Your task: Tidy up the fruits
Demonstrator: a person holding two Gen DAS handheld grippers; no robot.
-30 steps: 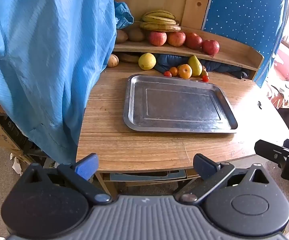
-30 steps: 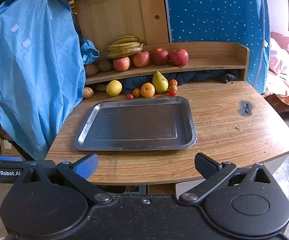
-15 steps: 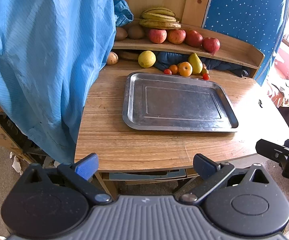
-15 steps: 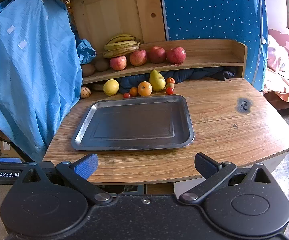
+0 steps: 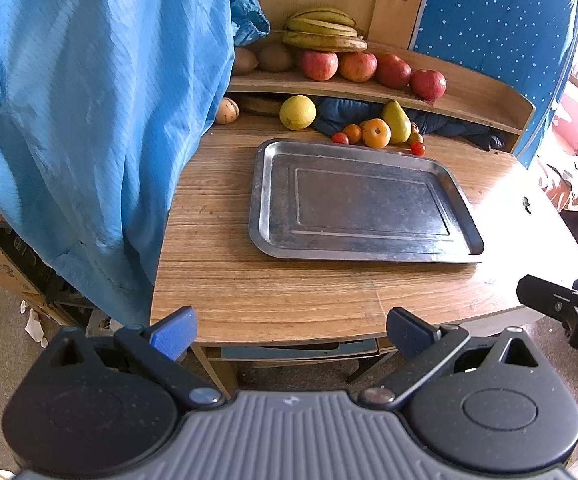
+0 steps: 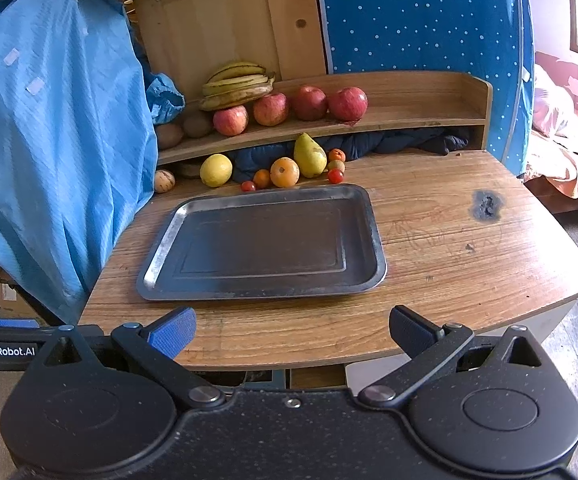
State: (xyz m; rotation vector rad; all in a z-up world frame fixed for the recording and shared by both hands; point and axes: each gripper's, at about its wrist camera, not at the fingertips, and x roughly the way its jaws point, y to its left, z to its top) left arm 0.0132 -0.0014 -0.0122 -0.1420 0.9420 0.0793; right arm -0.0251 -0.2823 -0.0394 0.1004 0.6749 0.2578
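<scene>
Both grippers are held back at the near edge of the wooden table point(image 6: 449, 248), and nothing is gripped. The left gripper point(image 5: 289, 330) is seen with its jaws spread wide, the gap between them empty. The right gripper point(image 6: 291, 332) is likewise spread wide, with only table edge showing between its fingers.

The metal tray point(image 6: 161, 256) is laid flat in the middle of the table, and no fruit is in it (only its dark, scuffed floor is seen). Beyond the tray's far rim, at 12 o'clock in the right wrist view, the loose fruit is lined up: a yellow lemon point(image 6: 216, 170) toward 11 o'clock, an orange point(image 6: 284, 172) just beside a green pear point(image 6: 309, 156), which stands upright, and small red tomatoes point(image 6: 335, 176) close to the rim.

Above them, on the wooden shelf point(image 6: 421, 114), four red apples point(image 6: 347, 103) are set in a row, with a bunch of bananas point(image 6: 238, 86) resting behind the leftmost ones. Brown kiwis point(image 6: 197, 123) are tucked at the shelf's left end.

At 9 o'clock a blue cloth point(image 5: 89, 120) is draped down past the table's left side. At 3 o'clock in the left wrist view, part of the other gripper is caught at the frame's edge.
</scene>
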